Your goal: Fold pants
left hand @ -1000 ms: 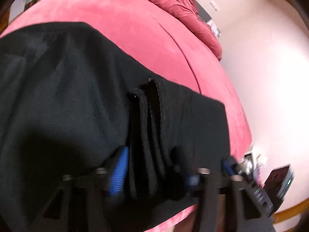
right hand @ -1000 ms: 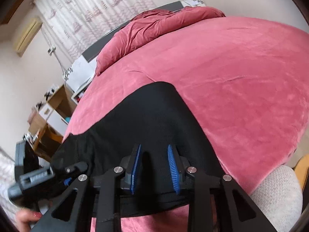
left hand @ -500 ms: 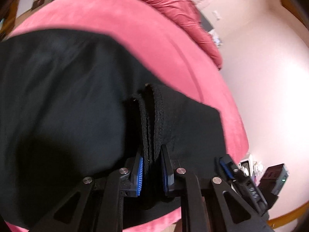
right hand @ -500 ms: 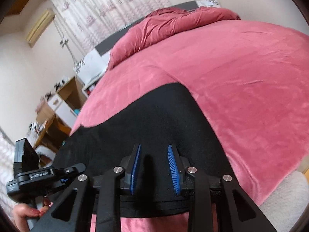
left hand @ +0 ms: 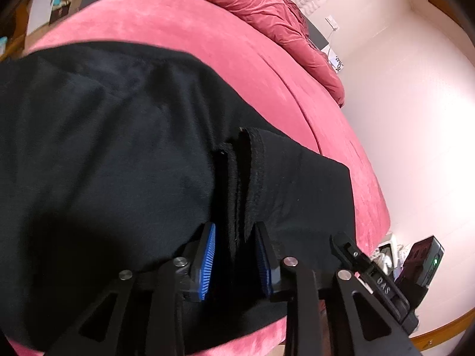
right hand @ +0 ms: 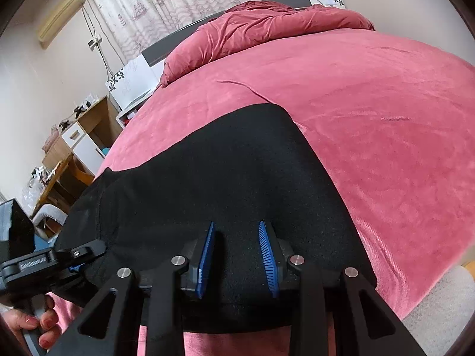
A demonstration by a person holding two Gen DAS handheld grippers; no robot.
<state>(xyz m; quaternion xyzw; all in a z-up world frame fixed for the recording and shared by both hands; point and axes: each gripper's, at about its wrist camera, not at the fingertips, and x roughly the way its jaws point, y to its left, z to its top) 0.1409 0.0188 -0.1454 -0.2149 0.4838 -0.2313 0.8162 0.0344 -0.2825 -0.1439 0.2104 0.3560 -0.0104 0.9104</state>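
- The black pants [left hand: 124,160] lie spread on the pink bed [left hand: 207,29], near the bed's front edge.
- A bunched stack of cloth edges [left hand: 240,184] stands up from the pants, on the side of the bed closest to the pale wall.
- The left gripper [left hand: 236,259] has that stack between its blue pads [left hand: 206,262]. Its jaws have just been opening, and now a gap shows on each side of the cloth, so it looks let go (or nearly).
- The right gripper [right hand: 237,259] sits over the other end of the pants, also near the bed's front edge. Its jaws are partly open, with flat black cloth under them, and I cannot tell if they pinch any of it.
- A hand [right hand: 32,326] holds the left gripper's handle, just off the bed's front edge.
- I think this step is getting a good hold on the pants for a fold.
- Next, both grippers probably need to pinch tight, then lift and carry the cloth over together so it stays even.
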